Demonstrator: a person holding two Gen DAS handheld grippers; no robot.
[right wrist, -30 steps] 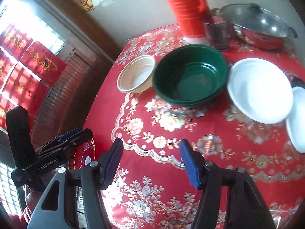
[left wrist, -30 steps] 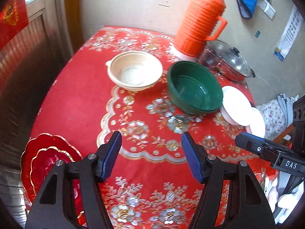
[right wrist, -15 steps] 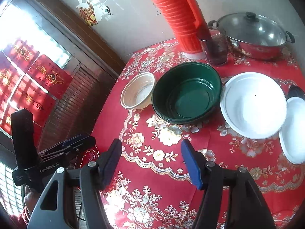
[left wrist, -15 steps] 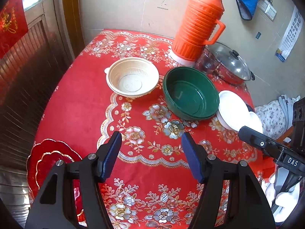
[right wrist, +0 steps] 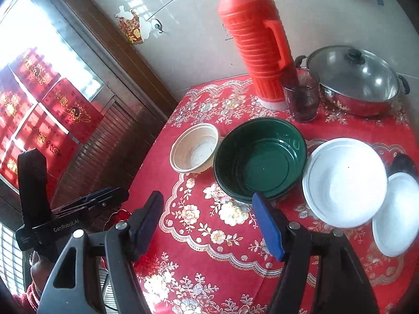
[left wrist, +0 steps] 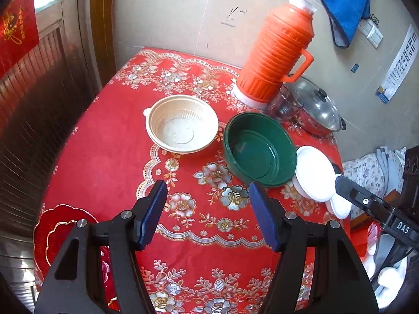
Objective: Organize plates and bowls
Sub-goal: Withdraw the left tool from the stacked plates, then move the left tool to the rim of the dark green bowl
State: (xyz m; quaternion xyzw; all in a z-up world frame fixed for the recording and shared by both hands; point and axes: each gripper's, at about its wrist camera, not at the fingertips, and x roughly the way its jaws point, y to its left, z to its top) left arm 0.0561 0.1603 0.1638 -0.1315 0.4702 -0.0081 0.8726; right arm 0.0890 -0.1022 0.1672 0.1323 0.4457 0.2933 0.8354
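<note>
I have both grippers hovering above the near side of the tabletop (left wrist: 104, 157), which is covered in a red floral cloth. The left gripper (left wrist: 208, 216) has its jaws spread wide with nothing between them, and the right gripper (right wrist: 209, 225) is the same: jaws wide apart, holding nothing.

Ahead of me the dishes sit in a rough row. The beige bowl (left wrist: 182, 127) is furthest left, upright, with its rim just beside the green bowl (left wrist: 259, 149); I cannot tell whether the two rims touch. In the right wrist view the green bowl (right wrist: 260, 158) looks like more than one bowl nested together. To its right lies the large white plate (right wrist: 344, 181), its edge tucked against the green bowl's rim, and the small white plate (right wrist: 395, 213) sits just beyond, slightly under the large one's edge.

Behind them, against the wall, stand an orange thermos (right wrist: 255, 39), a dark glass tumbler (right wrist: 302, 99) and a lidded steel pot (right wrist: 357, 78). A red scalloped plate (left wrist: 56, 231) shows at the lower left, off the tabletop's edge.
</note>
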